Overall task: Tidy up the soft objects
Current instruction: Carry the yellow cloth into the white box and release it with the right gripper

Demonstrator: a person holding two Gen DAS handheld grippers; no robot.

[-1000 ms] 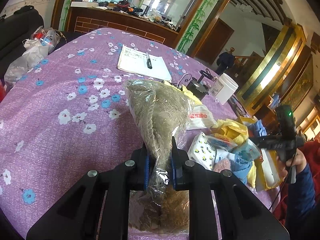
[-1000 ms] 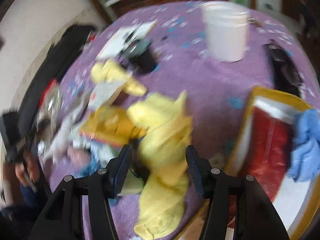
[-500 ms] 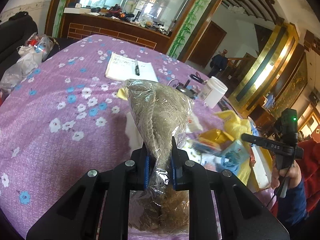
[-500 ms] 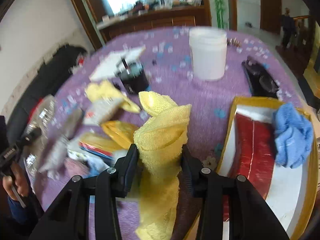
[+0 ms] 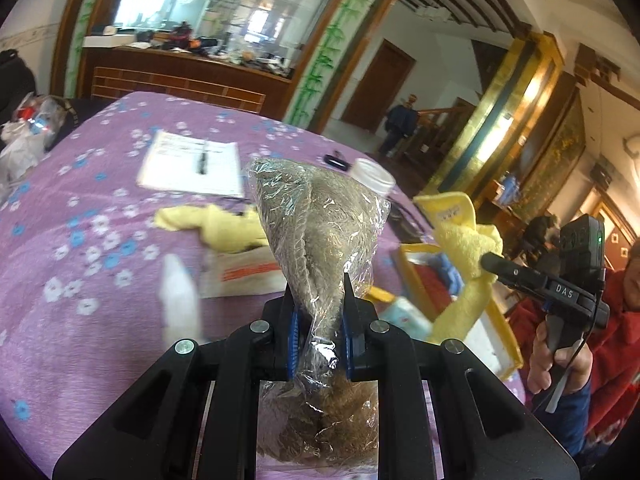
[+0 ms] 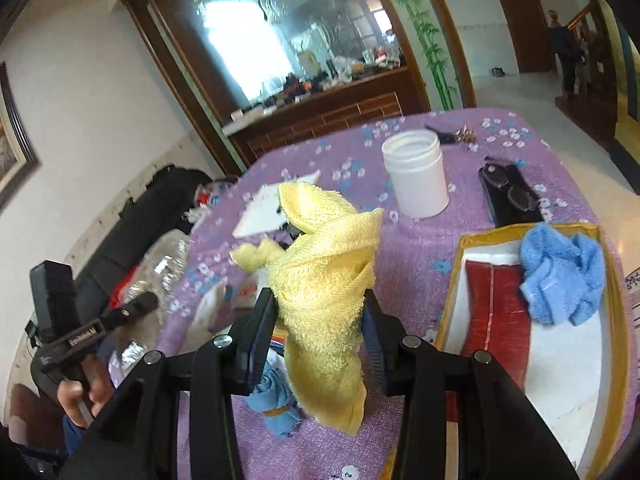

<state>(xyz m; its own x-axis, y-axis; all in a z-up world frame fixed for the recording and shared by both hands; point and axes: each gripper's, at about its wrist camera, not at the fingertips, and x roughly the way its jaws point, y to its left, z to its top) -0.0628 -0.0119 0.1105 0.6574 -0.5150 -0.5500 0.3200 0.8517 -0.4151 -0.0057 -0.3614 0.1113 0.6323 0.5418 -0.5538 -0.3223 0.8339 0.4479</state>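
1. Two loads are airborne at once: the right gripper (image 6: 320, 334) has just closed on a yellow towel (image 6: 324, 280); the left gripper (image 5: 319, 328) pinches a plastic-wrapped brown plush (image 5: 320, 232).
2. Each bundle stands roughly upright, long axis running from the jaws up and away, loose tail hanging below.
3. Judged best practice: carry both clear of the clutter and release over the gold-rimmed box (image 6: 452, 280), beside the blue towel (image 6: 560, 276).

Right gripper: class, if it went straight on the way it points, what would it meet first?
Probably the purple tablecloth, short of the white jar. The right gripper holds a yellow towel that hides the line, so depth is uncertain.
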